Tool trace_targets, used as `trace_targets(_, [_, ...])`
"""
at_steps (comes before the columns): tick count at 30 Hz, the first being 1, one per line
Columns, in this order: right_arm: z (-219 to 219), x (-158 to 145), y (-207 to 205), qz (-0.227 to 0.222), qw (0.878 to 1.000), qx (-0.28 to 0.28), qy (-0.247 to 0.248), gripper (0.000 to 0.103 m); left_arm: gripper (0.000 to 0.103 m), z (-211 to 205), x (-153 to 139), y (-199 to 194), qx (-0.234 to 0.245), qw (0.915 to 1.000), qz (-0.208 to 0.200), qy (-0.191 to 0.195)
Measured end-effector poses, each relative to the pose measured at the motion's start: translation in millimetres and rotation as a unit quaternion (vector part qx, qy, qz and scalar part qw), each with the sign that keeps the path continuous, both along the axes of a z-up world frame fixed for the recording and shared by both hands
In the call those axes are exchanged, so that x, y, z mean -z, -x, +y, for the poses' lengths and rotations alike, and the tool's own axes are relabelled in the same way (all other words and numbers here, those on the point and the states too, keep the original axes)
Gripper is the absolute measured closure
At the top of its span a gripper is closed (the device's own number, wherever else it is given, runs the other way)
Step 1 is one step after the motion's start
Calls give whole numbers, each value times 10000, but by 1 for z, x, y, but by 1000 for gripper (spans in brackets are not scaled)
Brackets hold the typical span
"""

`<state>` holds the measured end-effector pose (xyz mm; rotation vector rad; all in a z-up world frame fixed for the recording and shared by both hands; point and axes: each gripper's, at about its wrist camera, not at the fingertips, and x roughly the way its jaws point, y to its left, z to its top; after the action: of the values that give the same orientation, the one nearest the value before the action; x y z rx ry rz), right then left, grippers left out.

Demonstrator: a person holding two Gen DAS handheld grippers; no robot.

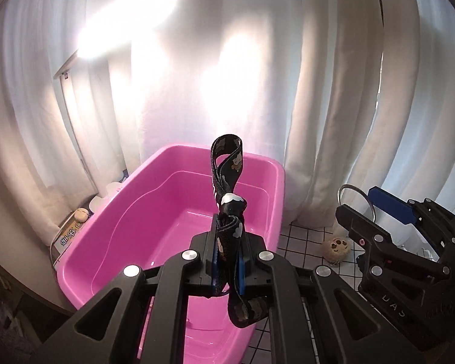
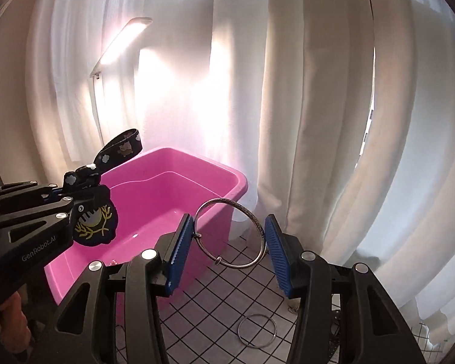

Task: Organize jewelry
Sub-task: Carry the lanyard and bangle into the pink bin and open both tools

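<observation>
My left gripper (image 1: pixel 227 261) is shut on a black patterned strap (image 1: pixel 227 182) with bear and cloud prints, held above the pink plastic tub (image 1: pixel 112 221). The strap's loop stands up; a dark embroidered badge (image 2: pixel 95 226) hangs below it in the right wrist view. My right gripper (image 2: pixel 227 242) is shut on a silver bangle (image 2: pixel 230 233), its blue pads (image 2: pixel 179 251) pressing the ring's sides, held to the right of the pink tub (image 2: pixel 221 179). The right gripper also shows in the left wrist view (image 1: pixel 379 221) with the bangle (image 1: pixel 353 191).
A second silver bangle (image 2: pixel 257 330) lies on the white grid-patterned tabletop (image 2: pixel 215 297). A small round plush toy (image 1: pixel 336 247) sits by the white curtains (image 2: pixel 303 106). A lit lamp (image 2: pixel 124 38) stands behind the tub. A box and a small figurine (image 1: pixel 82 214) are left of the tub.
</observation>
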<state>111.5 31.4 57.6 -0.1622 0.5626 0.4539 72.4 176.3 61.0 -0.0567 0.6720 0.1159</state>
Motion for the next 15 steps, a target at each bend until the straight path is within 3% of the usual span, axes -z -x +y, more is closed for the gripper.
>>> trace_targets(6, [63,2,-26,199,9984,-531,-19,56,94,55,24,-15,-561,9978,360,-47])
trace_targets(15, [118,40,-59,833,9929,-770,367,56,94,95,62,-29,-936,9903,1008,173])
